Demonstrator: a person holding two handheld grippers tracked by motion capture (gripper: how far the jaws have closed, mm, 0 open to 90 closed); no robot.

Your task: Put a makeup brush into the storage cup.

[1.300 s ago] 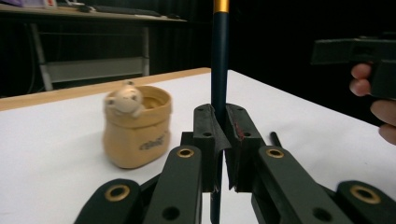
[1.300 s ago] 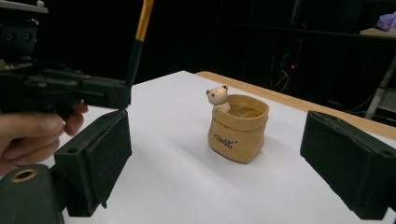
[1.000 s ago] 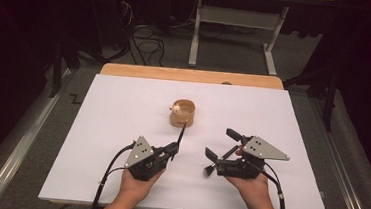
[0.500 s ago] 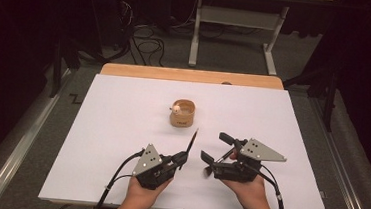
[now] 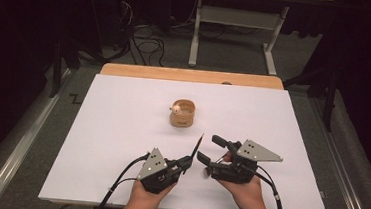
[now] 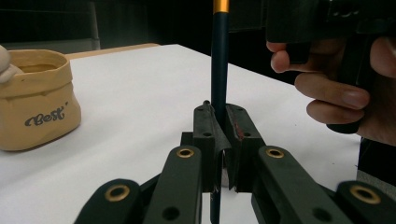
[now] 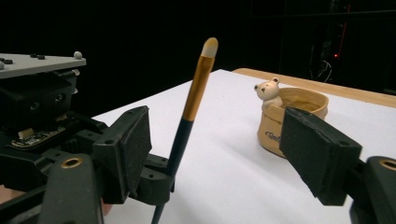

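My left gripper (image 5: pixel 189 161) (image 6: pixel 220 116) is shut on the dark handle of a make-up brush (image 5: pixel 196 146) (image 6: pixel 219 60). The brush stands nearly upright, with a gold ferrule and a pale tip (image 7: pixel 194 98). My right gripper (image 5: pixel 209 148) (image 7: pixel 222 154) is level with it and open. Its jaws have just been closing, and the brush handle stands between the pads (image 7: pixel 128 149) without touching them. A tan ceramic pot (image 5: pixel 183 113) (image 6: pixel 35 98) (image 7: pixel 289 119) with a small bear figure (image 7: pixel 268 91) on its rim sits farther back on the white board (image 5: pixel 121 129).
The board lies on a wooden table whose far edge (image 5: pixel 191 75) shows behind it. Dark floor, cables and a desk frame (image 5: pixel 234 33) lie beyond. The person's right hand (image 6: pixel 345 88) is close to the right of the left jaws.
My left gripper has carried the brush to the right, up to the right gripper. The right jaws have narrowed around the brush handle.
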